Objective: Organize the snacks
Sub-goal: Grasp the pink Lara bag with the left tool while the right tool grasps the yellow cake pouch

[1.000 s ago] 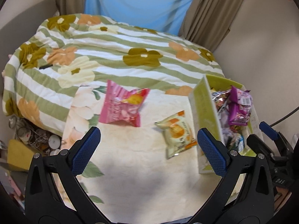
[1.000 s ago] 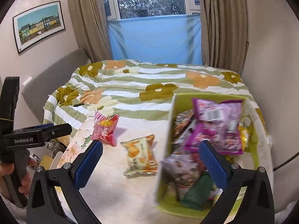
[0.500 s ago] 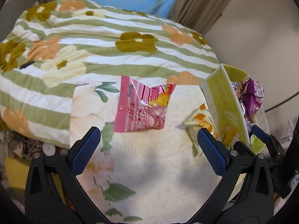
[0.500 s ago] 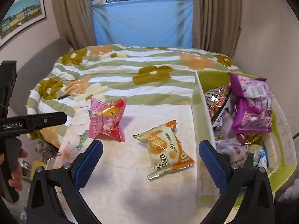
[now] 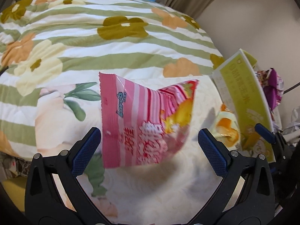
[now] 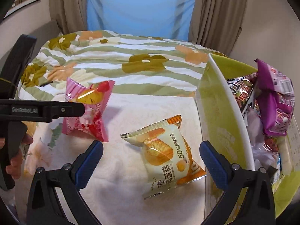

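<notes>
left wrist view: nearest the lens, the left gripper (image 5: 149, 146) has its blue-padded jaws spread wide, and the pink snack packet (image 5: 144, 120) lies between and just beyond them on the cream blanket (image 5: 168, 187), not gripped. to its right, the orange cake packet (image 5: 226, 129) lies against the outer wall of the green box (image 5: 243, 97). farther back, the striped floral quilt (image 5: 112, 43) covers the bed.

right wrist view: the right gripper (image 6: 151, 162) also has its jaws wide, with the orange cake packet (image 6: 165, 155) lying flat on the blanket between them. right of it, the green box (image 6: 215, 101) holds a heap of packets with a purple packet (image 6: 275, 97) on top. to the left, the left gripper's black body reaches in over the pink snack packet (image 6: 91, 110), held by a hand (image 6: 16, 161). beyond are curtains (image 6: 215, 13) and a blue sheet (image 6: 138, 11) under the window.
</notes>
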